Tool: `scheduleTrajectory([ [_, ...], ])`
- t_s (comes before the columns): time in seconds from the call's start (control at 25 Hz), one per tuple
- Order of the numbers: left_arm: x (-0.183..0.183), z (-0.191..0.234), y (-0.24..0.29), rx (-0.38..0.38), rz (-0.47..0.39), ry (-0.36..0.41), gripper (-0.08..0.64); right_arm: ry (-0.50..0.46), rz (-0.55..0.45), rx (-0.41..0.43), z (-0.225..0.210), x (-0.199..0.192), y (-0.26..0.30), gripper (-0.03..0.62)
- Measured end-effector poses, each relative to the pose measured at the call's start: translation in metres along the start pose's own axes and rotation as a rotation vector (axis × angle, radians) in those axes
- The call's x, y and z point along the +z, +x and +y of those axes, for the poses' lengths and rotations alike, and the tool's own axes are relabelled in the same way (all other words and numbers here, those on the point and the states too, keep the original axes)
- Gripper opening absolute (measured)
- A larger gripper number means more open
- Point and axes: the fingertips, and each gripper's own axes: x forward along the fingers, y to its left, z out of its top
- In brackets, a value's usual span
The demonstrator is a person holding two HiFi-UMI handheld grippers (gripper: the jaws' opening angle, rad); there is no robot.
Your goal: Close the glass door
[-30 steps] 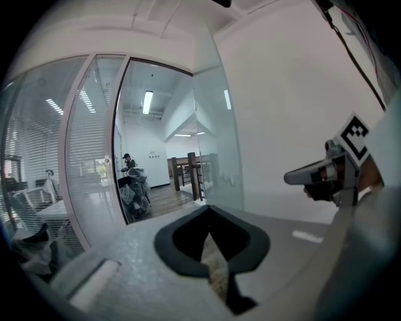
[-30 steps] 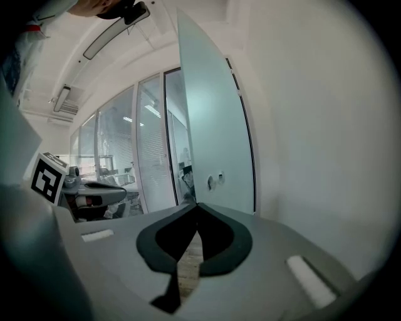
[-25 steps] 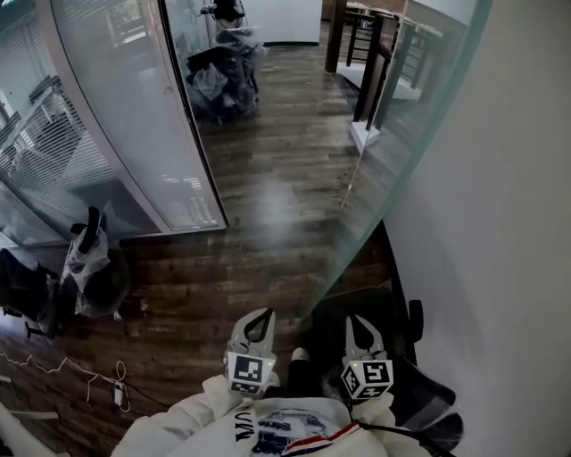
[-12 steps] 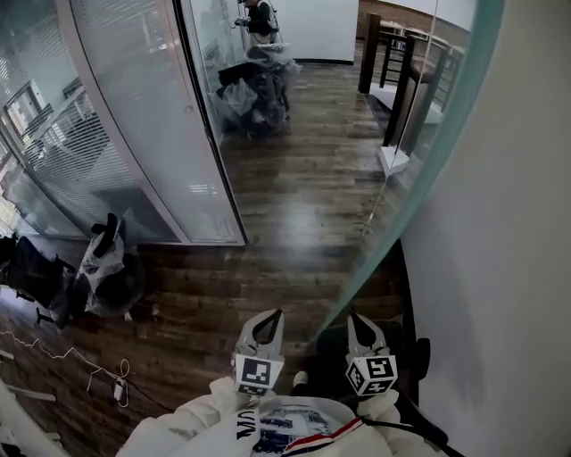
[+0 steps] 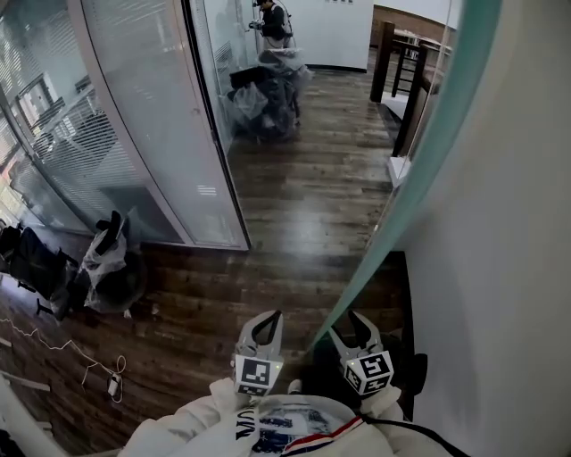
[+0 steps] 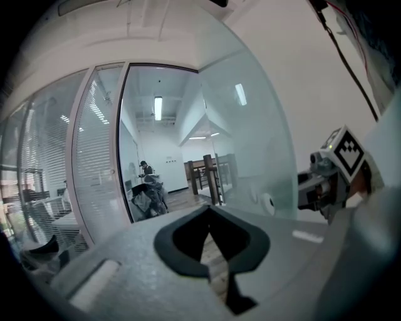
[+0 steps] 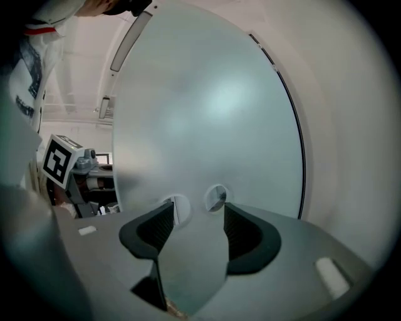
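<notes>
The frosted glass door [image 5: 419, 178] stands swung back near the white wall, its teal edge running from top right down to between my two grippers. In the right gripper view the door [image 7: 213, 119] fills the view, with two round fittings [image 7: 216, 197] just past the tips. My right gripper [image 5: 350, 323] [image 7: 197, 216] is open; its jaws have just been opening and the pads press on nothing. My left gripper [image 5: 268, 319] [image 6: 210, 212] is shut and empty, left of the door edge. In the left gripper view the door [image 6: 250, 138] is on the right.
A curved glass partition [image 5: 152, 116] lines the left. The white wall [image 5: 500, 223] is close on the right. A person [image 5: 272, 20] stands by plastic-wrapped chairs [image 5: 268, 98] at the far end. An office chair [image 5: 107, 268] and cables [image 5: 53, 348] lie at left.
The right gripper's jaws have gone from shut to wide open. Both grippers have shifted a little beside the door's edge, and the view has moved forward along the floor.
</notes>
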Motion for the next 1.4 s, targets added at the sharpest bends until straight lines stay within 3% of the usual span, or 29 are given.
scheduleTrajectory([
  [0.36,-0.004,0.005,-0.006,0.054,0.026,0.009,0.003,-0.071,-0.006,0.133,0.002,0.004,0.027,0.241],
  [0.48,-0.005,0.006,-0.011,0.073,0.031,0.009,0.003,-0.091,-0.02,0.161,0.006,0.006,0.034,0.149],
  [0.76,-0.018,0.017,-0.016,0.101,0.056,-0.002,0.003,-0.09,-0.029,0.149,0.006,0.004,0.04,0.135],
  [1.08,-0.024,0.034,-0.005,0.076,0.054,-0.004,0.002,-0.069,-0.037,0.111,0.011,0.005,0.054,0.133],
  [1.4,-0.026,0.069,0.01,0.075,0.05,-0.012,0.002,-0.083,0.022,0.095,0.024,0.008,0.081,0.13],
])
